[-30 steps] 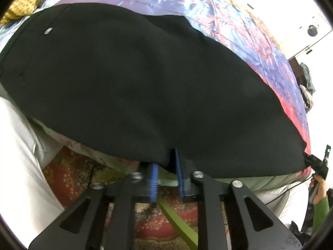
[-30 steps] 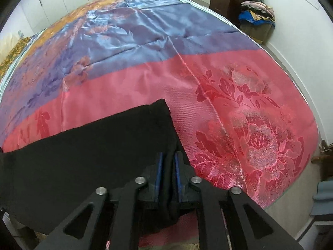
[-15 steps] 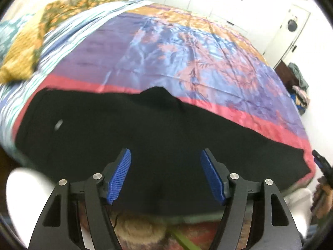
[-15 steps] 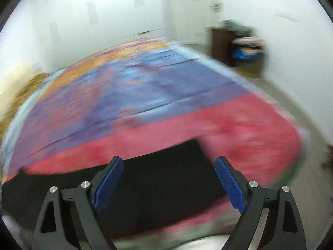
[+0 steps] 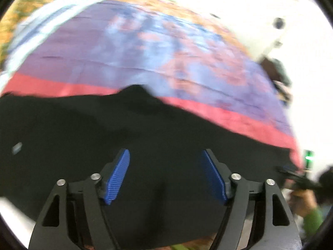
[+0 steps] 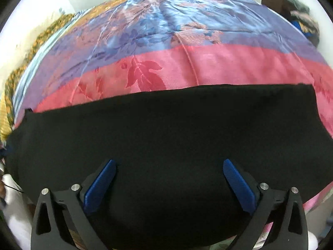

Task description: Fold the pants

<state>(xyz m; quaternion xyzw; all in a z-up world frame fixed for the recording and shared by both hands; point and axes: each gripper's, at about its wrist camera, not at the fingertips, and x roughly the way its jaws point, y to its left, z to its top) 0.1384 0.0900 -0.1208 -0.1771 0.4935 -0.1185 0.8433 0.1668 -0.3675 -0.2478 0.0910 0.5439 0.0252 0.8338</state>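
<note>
Right wrist view: black pants, laid flat in one long band across the near edge of a bed, on the pink border of a satin floral bedspread. Straight far edge; squared end toward the right of this view. Left wrist view, blurred: same black pants, with a small peak of cloth rising along the far edge and a small pale mark near the left end. Bedspread banded pink, violet-blue and orange behind the garment.

Right gripper: blue ribbed pads spread wide, jaws having just been opening; nothing clamped, black cloth showing below the gap. Left gripper: pads likewise well apart, jaws having just been opening further; no cloth pinched, pants lying beneath.

Surroundings, right wrist view: yellow patterned bedding along the left side of the bed; pile of clothes on dark furniture at far right. Left wrist view: a hand with a green sleeve at the lower right, grasping a dark object too blurred to identify.
</note>
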